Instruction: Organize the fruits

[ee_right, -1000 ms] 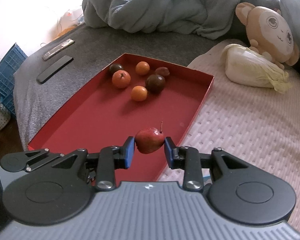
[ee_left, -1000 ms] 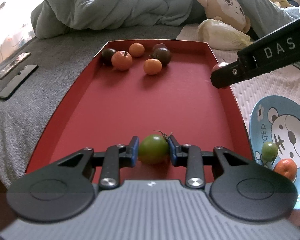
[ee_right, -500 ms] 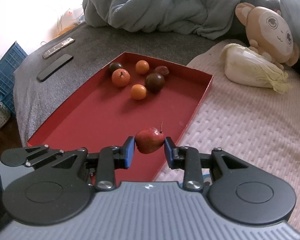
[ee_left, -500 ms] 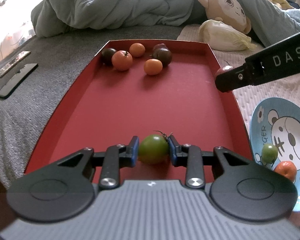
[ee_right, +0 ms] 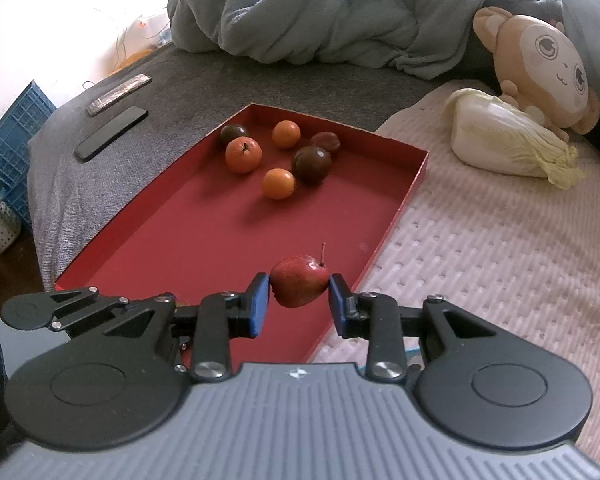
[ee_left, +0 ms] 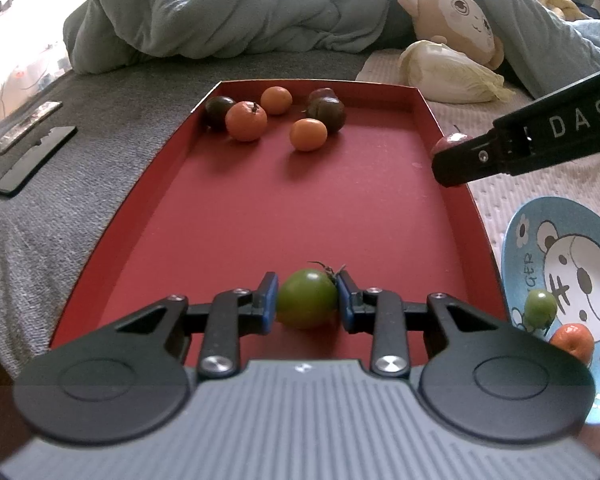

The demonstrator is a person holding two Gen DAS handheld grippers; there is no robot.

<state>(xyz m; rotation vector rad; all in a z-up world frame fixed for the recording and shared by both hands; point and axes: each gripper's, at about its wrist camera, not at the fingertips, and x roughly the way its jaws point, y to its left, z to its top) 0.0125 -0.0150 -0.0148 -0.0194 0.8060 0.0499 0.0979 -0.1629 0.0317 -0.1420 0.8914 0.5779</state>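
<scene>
My left gripper (ee_left: 307,307) is shut on a green tomato (ee_left: 307,298) over the near end of the red tray (ee_left: 228,216). My right gripper (ee_right: 299,300) is shut on a small red apple (ee_right: 298,286) above the tray's right wall (ee_right: 396,220); in the left wrist view that apple (ee_left: 450,141) peeks out behind the right gripper's black finger (ee_left: 480,158). Several orange and dark fruits (ee_left: 276,118) lie at the tray's far end. A blue bear plate (ee_left: 572,248) to the right holds a small green fruit (ee_left: 540,309) and an orange one (ee_left: 571,340).
The tray rests on a bed, grey blanket (ee_right: 100,184) on the left, pale quilted cover (ee_right: 500,264) on the right. A cabbage (ee_right: 508,144), a plush monkey (ee_right: 540,68) and a heaped duvet (ee_right: 340,12) lie behind. Two flat devices (ee_right: 112,132) lie left; blue crates (ee_right: 8,148) stand beyond the bed.
In the left wrist view the right gripper's finger and its apple have shifted slightly to the right along the tray's right wall. Both grips are unchanged.
</scene>
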